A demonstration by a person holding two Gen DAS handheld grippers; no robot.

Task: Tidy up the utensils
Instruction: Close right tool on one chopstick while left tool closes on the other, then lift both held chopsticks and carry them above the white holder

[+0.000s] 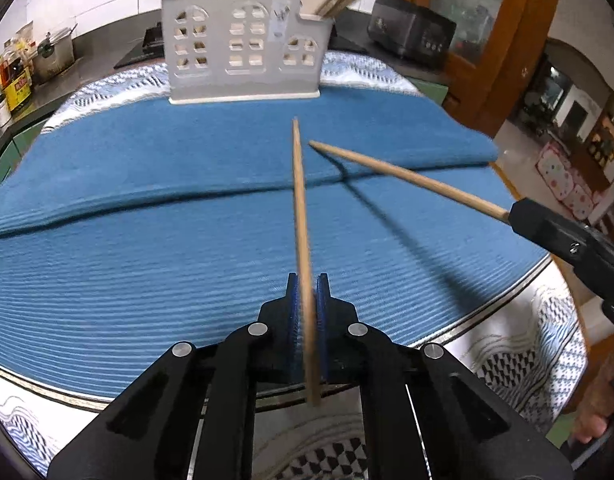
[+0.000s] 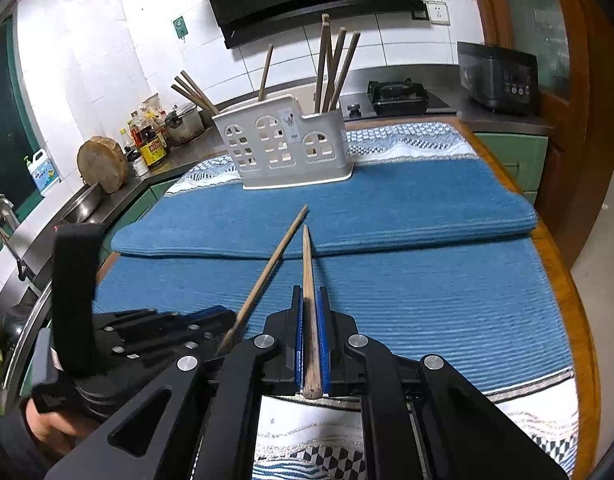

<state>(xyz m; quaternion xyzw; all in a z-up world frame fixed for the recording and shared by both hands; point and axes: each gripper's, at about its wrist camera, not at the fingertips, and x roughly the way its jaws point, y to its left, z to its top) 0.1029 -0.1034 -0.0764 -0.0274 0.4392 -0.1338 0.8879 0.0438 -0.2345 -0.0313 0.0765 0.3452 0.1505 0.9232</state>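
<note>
Two grippers, one chopstick apiece. Left gripper (image 1: 307, 300) closed to a thin slit, blue ribbed pads pinching a pale wooden chopstick (image 1: 301, 216) partway along its shaft, butt end sticking out behind the jaws, tip angled forward over the blue ribbed towel (image 1: 147, 280). Right gripper (image 2: 312, 312) likewise clamped tight on a second, darker wooden chopstick (image 2: 309, 280), gripped near its thick end, tip aimed ahead. Both tips close together above the towel's folded edge, near but seemingly not touching; hard to judge from either view. White plastic utensil holder with arched window cut-outs (image 2: 283, 148) upright at the far edge of the towel, well apart from both tips, several wooden chopsticks (image 2: 331, 72) already standing in its compartments.

Judged as mid-carry: both sticks lifted, neither yet delivered.

Risks from here:
- Tips colliding on the way in, given the converging angles; either stick levered sideways in its pads.
- Left stick pivoting or sliding, since held on a narrow patch with long overhang in front.
- Tip catching the holder's rim or a window cut-out instead of the open top.
- Light holder nudged or tipped on the soft towel by a low approach.
- Standing sticks blocking entry into the right-hand compartment.
</note>
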